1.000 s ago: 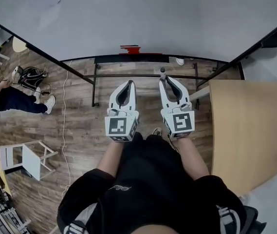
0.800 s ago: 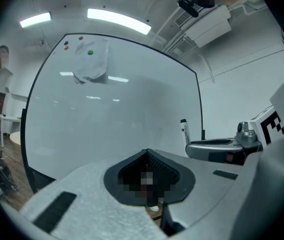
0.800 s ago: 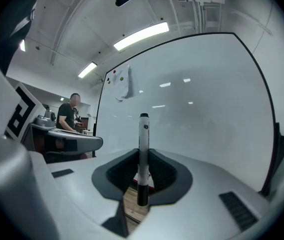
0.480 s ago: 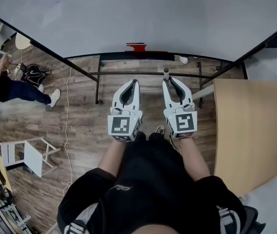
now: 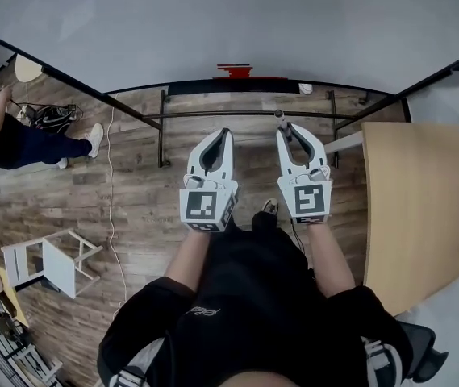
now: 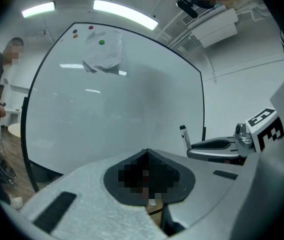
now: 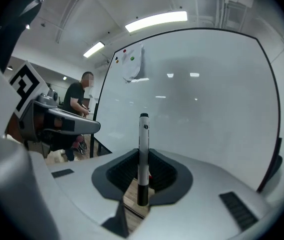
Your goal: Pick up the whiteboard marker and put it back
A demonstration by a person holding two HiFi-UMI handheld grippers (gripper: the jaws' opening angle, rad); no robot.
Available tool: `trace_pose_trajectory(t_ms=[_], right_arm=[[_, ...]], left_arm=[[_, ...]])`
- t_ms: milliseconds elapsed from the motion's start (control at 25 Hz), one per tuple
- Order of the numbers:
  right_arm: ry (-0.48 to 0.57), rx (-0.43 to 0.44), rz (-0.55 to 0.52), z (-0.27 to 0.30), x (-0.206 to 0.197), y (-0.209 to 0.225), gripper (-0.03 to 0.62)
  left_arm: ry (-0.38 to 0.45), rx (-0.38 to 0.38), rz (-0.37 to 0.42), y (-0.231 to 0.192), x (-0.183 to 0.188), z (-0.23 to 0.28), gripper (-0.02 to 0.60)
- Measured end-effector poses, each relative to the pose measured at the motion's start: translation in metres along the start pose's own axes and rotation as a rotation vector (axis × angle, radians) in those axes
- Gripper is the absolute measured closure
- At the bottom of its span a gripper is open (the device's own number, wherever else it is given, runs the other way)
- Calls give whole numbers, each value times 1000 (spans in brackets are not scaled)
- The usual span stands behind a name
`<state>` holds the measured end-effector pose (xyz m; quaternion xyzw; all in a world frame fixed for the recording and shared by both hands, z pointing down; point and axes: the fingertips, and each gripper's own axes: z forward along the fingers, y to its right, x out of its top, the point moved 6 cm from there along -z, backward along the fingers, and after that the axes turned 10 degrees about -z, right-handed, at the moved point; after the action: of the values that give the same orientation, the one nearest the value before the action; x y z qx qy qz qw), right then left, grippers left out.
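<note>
A white whiteboard marker (image 7: 142, 154) with a black cap stands upright between the jaws of my right gripper (image 7: 142, 166), which is shut on it. In the head view the marker tip (image 5: 278, 117) pokes out past the right gripper (image 5: 284, 129), a short way in front of the whiteboard (image 5: 253, 22). The board's black tray (image 5: 205, 88) runs along its lower edge and carries a red eraser (image 5: 235, 70). My left gripper (image 5: 223, 135) is held beside the right one, shut with nothing in it. From the left gripper view the marker (image 6: 184, 136) shows to the right.
A wooden table (image 5: 419, 208) stands to the right. The whiteboard's black metal stand (image 5: 161, 135) crosses the wood floor ahead. A white chair (image 5: 52, 260) and another person (image 5: 19, 143) are at the left. Magnets and a paper sheet (image 6: 102, 56) hang on the board's upper part.
Both grippers have drifted a little right and lower in the head view, side by side. The marker stays in the right gripper. The person at the left has shifted.
</note>
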<state>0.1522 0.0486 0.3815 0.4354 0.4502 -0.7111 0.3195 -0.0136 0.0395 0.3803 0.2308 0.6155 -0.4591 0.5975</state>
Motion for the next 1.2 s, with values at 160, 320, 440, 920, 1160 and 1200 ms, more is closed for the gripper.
trace_pose_trajectory(t_ms=[160, 320, 440, 920, 1160, 1200], right_arm=[[-75, -47, -76, 21, 5, -23, 540], [-155, -68, -162, 46, 10, -50, 540], [-242, -73, -267, 59, 14, -64, 540], [-445, -39, -393, 75, 4, -81, 540], [-496, 33, -486, 99, -18, -65, 540], [-510, 48, -518, 103, -24, -62, 540]], left_arm=[[-32, -59, -7, -40, 3, 3, 577], [-91, -131, -7, -84, 4, 4, 577], [-129, -185, -2, -107, 3, 4, 577], [-245, -302, -45, -127, -25, 22, 577], [-277, -281, -51, -125, -39, 46, 577], [-284, -273, -54, -125, -42, 50, 577]])
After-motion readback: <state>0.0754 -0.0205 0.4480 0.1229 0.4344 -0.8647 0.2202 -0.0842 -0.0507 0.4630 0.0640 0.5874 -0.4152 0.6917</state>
